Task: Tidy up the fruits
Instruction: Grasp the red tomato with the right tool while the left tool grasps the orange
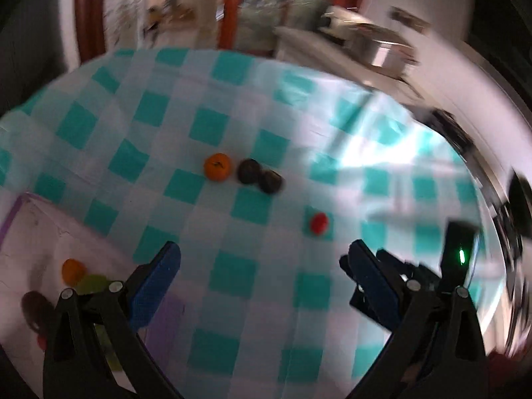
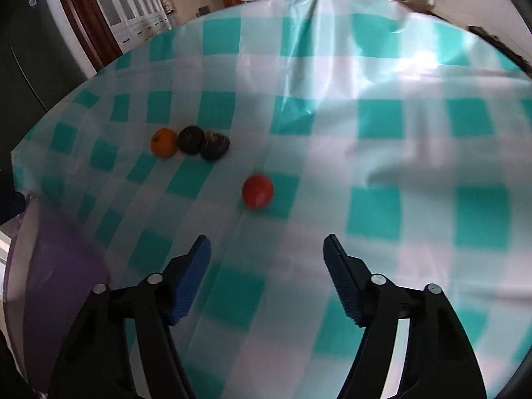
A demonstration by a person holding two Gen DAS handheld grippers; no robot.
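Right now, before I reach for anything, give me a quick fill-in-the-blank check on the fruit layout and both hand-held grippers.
1. The orange fruit lies beside ____ dark fruits in a row.
2. The lone fruit apart from that row is coloured ____.
3. The right hand-held gripper holds ____ between its jaws.
4. The tablecloth is checked white and ____.

Missing words: two; red; nothing; teal
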